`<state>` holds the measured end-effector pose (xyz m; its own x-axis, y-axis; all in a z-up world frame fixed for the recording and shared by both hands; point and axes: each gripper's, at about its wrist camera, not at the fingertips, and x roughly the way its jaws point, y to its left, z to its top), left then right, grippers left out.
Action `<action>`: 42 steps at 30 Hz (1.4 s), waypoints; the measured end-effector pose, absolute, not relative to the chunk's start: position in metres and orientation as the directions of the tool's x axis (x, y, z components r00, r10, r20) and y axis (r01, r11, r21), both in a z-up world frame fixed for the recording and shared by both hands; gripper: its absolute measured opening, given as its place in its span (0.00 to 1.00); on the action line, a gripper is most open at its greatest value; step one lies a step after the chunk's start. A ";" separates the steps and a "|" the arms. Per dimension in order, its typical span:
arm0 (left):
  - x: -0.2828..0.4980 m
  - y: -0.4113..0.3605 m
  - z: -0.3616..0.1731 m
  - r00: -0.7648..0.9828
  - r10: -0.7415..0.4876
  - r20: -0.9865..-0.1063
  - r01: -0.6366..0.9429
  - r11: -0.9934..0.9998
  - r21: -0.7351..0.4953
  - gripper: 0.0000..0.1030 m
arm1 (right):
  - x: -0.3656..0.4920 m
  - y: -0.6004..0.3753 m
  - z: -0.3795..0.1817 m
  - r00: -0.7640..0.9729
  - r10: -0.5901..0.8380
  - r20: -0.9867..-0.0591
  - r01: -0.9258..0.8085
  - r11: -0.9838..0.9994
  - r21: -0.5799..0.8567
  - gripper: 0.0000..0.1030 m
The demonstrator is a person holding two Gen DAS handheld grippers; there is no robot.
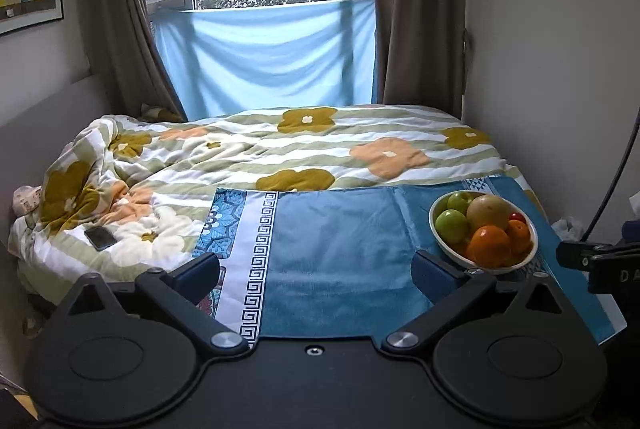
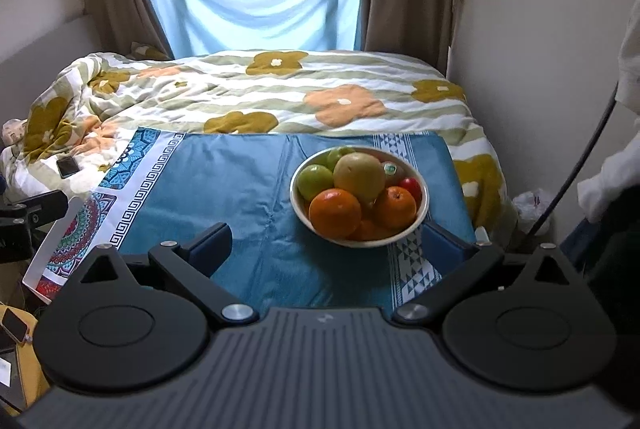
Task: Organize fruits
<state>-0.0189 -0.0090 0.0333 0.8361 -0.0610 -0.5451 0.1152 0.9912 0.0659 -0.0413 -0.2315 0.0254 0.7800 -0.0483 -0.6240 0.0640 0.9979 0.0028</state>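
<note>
Blue-clothed table (image 2: 224,189) w/ fruit bowl (image 2: 420,217)

Fruits (image 2: 352,189) in bowl (image 2: 298,205) on cloth (image 2: 224,181), bed (image 2: 280,97) behind, phone (image 2: 67,166) left

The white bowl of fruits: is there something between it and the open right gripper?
Nothing visible stands in the way. The white bowl of fruits sits on the blue cloth just ahead of the right gripper, whose jaws are wide open and empty. Only bare cloth lies between them.
</note>
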 end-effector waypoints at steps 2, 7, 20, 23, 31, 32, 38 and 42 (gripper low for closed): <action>-0.018 -0.009 0.033 0.836 -0.064 -0.545 0.119 0.991 0.066 1.00 | -0.041 -0.229 0.024 0.772 -0.057 -0.633 0.075 0.997 0.002 1.00; -0.018 -0.008 0.031 0.836 -0.073 -0.544 0.130 0.989 0.067 1.00 | -0.040 -0.229 0.023 0.766 -0.066 -0.639 0.092 0.996 0.007 1.00; -0.014 -0.005 0.030 0.831 -0.070 -0.551 0.132 0.989 0.074 1.00 | -0.035 -0.228 0.023 0.765 -0.074 -0.640 0.101 0.995 0.005 1.00; -0.014 -0.004 0.030 0.834 -0.064 -0.548 0.127 0.989 0.078 1.00 | -0.035 -0.228 0.023 0.765 -0.075 -0.640 0.100 0.995 0.004 1.00; -0.013 -0.005 0.030 0.835 -0.065 -0.546 0.131 0.988 0.082 1.00 | -0.034 -0.227 0.023 0.765 -0.079 -0.639 0.110 0.994 0.009 1.00; -0.013 -0.005 0.030 0.835 -0.065 -0.546 0.132 0.988 0.084 1.00 | -0.034 -0.227 0.023 0.765 -0.079 -0.639 0.110 0.994 0.009 1.00; -0.014 -0.006 0.030 0.834 -0.069 -0.547 0.139 0.987 0.087 1.00 | -0.034 -0.228 0.023 0.765 -0.078 -0.639 0.110 0.994 0.010 1.00; -0.015 -0.007 0.030 0.833 -0.070 -0.549 0.138 0.987 0.083 1.00 | -0.034 -0.228 0.023 0.765 -0.076 -0.639 0.109 0.994 0.012 1.00</action>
